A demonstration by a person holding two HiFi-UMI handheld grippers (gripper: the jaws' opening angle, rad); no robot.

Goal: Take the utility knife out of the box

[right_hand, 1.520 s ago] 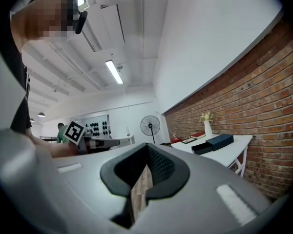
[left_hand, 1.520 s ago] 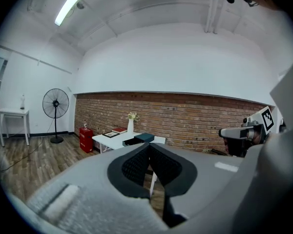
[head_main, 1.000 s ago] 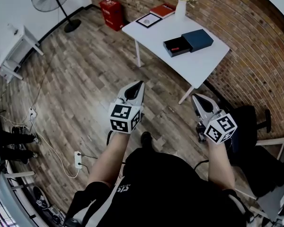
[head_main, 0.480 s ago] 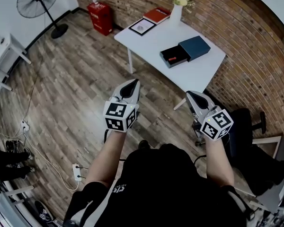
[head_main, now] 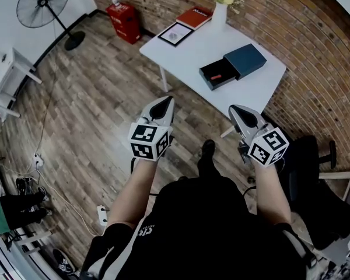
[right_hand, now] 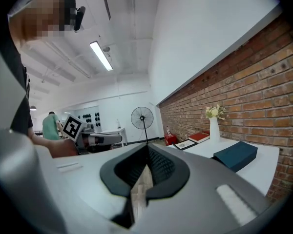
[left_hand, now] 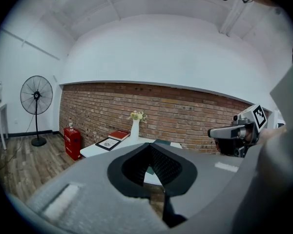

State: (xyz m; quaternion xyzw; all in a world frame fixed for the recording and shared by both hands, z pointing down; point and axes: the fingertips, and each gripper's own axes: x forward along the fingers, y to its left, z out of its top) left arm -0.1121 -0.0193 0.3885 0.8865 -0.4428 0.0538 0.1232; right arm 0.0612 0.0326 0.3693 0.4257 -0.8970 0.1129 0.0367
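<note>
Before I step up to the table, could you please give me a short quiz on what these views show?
1. True or false: the right gripper already touches the white table.
2. What lies in the open black box? A) a red utility knife B) a vase C) a book
3. Are the fingers of the left gripper apart or together?
Key: 1 false, it is short of the table; 2 A; 3 together.
</note>
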